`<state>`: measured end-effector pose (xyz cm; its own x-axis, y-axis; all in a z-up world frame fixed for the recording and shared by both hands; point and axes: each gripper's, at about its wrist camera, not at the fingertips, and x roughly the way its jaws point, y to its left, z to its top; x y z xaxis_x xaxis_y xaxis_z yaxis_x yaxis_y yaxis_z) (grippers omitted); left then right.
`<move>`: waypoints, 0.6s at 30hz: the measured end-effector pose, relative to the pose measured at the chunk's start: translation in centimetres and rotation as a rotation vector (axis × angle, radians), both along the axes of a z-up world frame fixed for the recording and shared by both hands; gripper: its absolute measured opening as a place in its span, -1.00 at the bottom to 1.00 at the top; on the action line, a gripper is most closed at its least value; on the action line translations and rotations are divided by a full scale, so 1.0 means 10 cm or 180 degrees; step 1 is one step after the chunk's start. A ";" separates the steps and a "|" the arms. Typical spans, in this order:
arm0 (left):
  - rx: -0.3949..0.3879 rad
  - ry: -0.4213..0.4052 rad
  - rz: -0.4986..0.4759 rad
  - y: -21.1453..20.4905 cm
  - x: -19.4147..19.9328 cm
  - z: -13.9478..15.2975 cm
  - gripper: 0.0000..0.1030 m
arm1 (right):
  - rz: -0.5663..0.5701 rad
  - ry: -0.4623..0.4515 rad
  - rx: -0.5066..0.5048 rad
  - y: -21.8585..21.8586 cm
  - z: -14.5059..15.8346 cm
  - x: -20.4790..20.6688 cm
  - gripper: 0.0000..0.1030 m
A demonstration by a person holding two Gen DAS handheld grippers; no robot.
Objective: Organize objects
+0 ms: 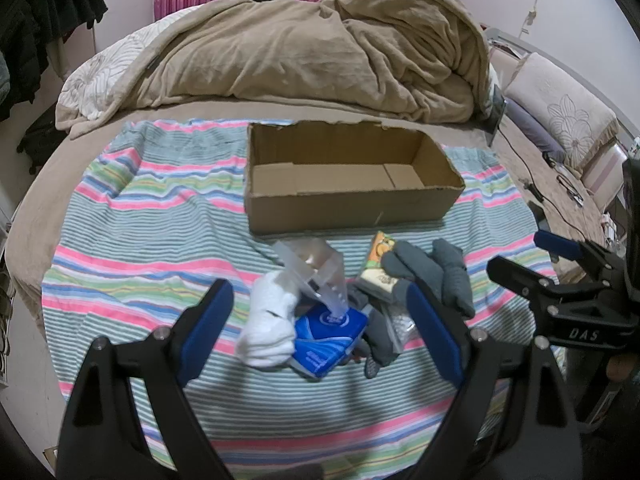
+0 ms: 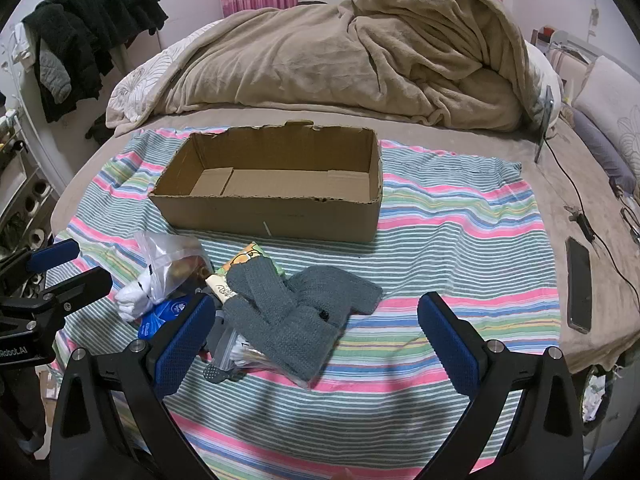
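Observation:
An open, empty cardboard box (image 1: 352, 176) (image 2: 276, 184) sits on a striped cloth on the bed. In front of it lies a small pile: white socks (image 1: 270, 326) (image 2: 134, 294), a blue tissue pack (image 1: 328, 336) (image 2: 162, 316), a clear plastic bag (image 1: 316, 268) (image 2: 172, 258), grey knit gloves (image 1: 432, 272) (image 2: 300, 312) and an orange-printed packet (image 1: 380, 256) (image 2: 244, 260). My left gripper (image 1: 320, 328) is open, its fingers either side of the socks and tissue pack. My right gripper (image 2: 316, 340) is open, just in front of the grey gloves.
A beige blanket (image 1: 320, 48) is heaped behind the box. A black phone (image 2: 579, 290) and cables (image 2: 576, 184) lie at the right of the bed. Dark clothes (image 2: 92, 20) hang at the left. The striped cloth (image 2: 460, 216) is bare right of the box.

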<state>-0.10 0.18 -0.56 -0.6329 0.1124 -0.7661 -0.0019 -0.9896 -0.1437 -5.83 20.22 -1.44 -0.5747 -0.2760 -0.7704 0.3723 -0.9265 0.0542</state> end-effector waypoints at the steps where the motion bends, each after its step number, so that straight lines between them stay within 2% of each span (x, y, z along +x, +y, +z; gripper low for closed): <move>1: 0.0002 0.0001 0.0001 0.00 0.00 0.00 0.74 | -0.0001 -0.0003 -0.0005 0.00 0.00 0.00 0.99; 18: 0.0013 0.0008 0.0005 -0.01 0.02 0.00 0.74 | 0.0001 -0.0003 -0.0003 -0.01 0.00 -0.01 0.99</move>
<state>0.13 0.04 -0.59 -0.6349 0.1145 -0.7640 -0.0006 -0.9890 -0.1477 -5.91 20.17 -1.40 -0.5738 -0.2770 -0.7708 0.3726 -0.9263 0.0555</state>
